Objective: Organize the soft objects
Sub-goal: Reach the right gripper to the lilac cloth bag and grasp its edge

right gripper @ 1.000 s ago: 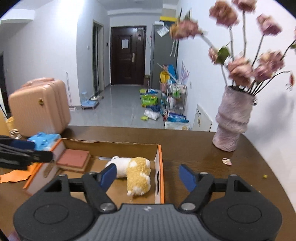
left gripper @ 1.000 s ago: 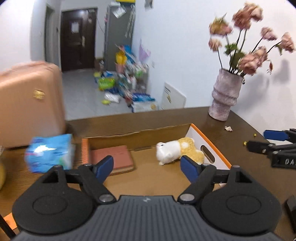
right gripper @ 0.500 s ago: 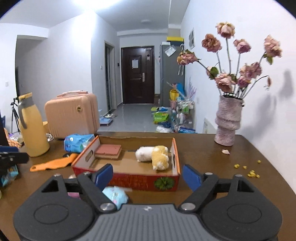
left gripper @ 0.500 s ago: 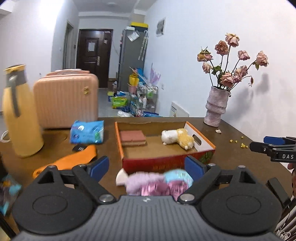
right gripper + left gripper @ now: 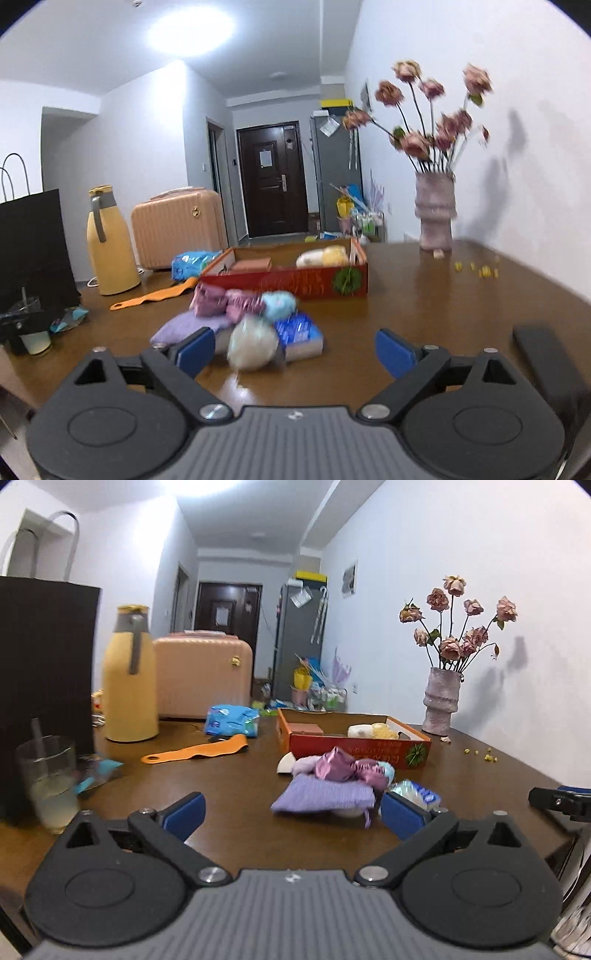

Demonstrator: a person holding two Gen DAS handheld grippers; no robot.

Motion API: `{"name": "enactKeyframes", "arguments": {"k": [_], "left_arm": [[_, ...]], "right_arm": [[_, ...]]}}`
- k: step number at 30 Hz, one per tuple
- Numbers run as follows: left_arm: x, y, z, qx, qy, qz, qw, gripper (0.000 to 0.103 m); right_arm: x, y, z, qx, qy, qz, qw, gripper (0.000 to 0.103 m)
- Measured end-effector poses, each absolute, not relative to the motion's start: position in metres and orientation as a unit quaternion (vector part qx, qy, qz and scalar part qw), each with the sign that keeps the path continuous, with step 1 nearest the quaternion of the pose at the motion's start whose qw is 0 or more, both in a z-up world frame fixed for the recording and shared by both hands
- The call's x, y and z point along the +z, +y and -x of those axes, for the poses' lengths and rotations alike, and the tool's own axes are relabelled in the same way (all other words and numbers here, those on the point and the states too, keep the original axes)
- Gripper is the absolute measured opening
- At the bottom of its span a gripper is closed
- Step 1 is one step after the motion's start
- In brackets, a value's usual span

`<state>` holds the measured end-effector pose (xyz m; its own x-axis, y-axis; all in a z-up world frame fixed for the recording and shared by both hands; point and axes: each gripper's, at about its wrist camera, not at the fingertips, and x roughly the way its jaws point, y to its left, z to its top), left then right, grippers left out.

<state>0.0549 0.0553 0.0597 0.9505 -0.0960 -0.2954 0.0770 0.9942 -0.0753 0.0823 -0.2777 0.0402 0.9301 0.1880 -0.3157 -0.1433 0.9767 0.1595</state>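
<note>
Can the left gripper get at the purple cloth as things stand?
Probably yes. The left gripper is empty, its jaws opening, and the purple cloth lies just ahead on the table with nothing between them.

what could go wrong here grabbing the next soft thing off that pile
1. The pile is tangled: the lilac knit pouch lies under the pink satin piece, so pinching one may drag others along.
2. The left gripper and right gripper, jaws opening and empty, both face the same pile and could collide.
3. The glass of liquid stands near the left gripper; a wide swing might tip it.
</note>
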Motion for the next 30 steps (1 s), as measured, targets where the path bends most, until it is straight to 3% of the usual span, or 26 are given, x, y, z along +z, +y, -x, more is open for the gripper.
{"name": "enactKeyframes", "arguments": {"k": [13,21,26,30], "left_arm": [[0.052,0.051,-0.045,-0.078,0.157,0.011,0.984,0.103],[0.028,0.065,-0.137,-0.080,0.193,-0.002,0.978,0.102],[0.017,0.075,-0.222,-0.106,0.244,0.015,0.964,0.094],[0.003,0.077,-0.279,-0.116,0.291,0.033,0.949,0.090]], "right_arm": [[0.030,-0.241,-0.060,0.115,0.164,-0.015,0.980,0.091],[0.014,-0.217,-0.122,0.186,0.203,-0.092,0.957,0.060],[0.002,-0.182,-0.188,0.194,0.216,-0.103,0.951,0.053],[-0.009,-0.168,-0.236,0.184,0.230,-0.145,0.945,0.053]]}}
